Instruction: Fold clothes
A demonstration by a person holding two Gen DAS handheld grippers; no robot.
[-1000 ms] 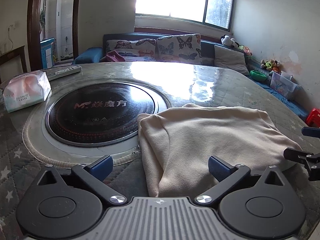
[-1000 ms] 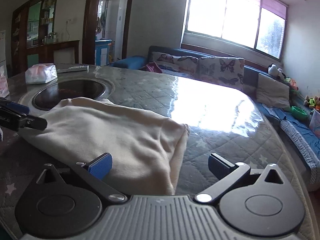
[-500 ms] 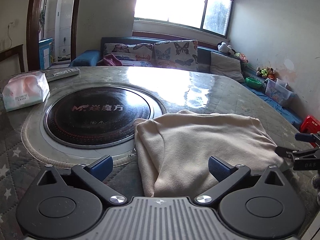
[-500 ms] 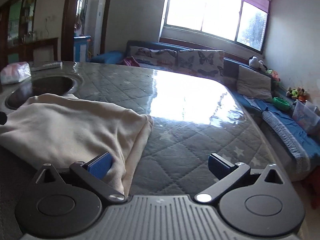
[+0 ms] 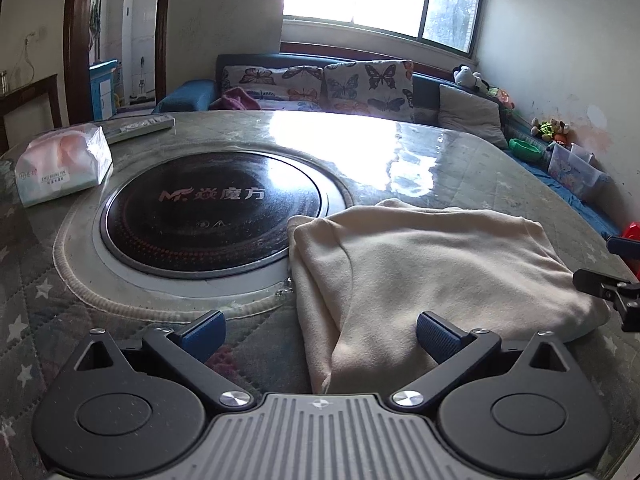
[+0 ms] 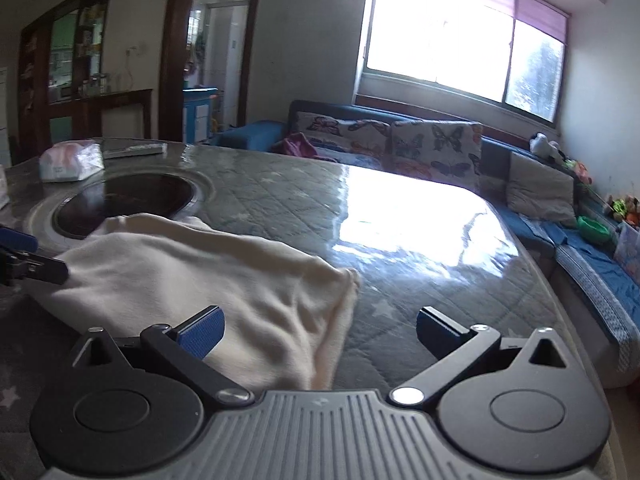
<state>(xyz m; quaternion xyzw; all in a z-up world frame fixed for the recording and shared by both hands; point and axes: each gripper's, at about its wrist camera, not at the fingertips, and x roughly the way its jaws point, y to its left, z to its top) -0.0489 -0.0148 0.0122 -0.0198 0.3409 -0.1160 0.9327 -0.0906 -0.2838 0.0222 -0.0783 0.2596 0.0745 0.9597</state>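
A: Versus half a second earlier, the right gripper [image 6: 318,330] had swung back left; more of the cream garment [image 6: 208,276] filled its view and the hob came back into frame. Left view hardly shifted.

B: Gripper states?

A: Both were spread wide, holding nothing. The left gripper [image 5: 320,330] straddled the garment's near-left corner; its right finger [image 5: 438,336] sat over cloth, the other over bare table [image 5: 460,152]. The right gripper straddled the near-right corner the same way.

B: Garment position?

A: It lay on the quilted table in a loose folded bundle, its left edge overlapping the rim of the round black hob [image 5: 212,216]. The far edge looked lumpy, the right corner wrinkled.

B: How should the step go?

A: Judgement: each gripper should drop onto its corner, pinch all layers, not just the top one, then lift both evenly and carry the fold straight over. An uneven lift would likely skew the edge.

B: Any text?

A: The hob read "MF" plus Chinese characters. The tissue pack [image 5: 64,170] had small print, too fine to read.
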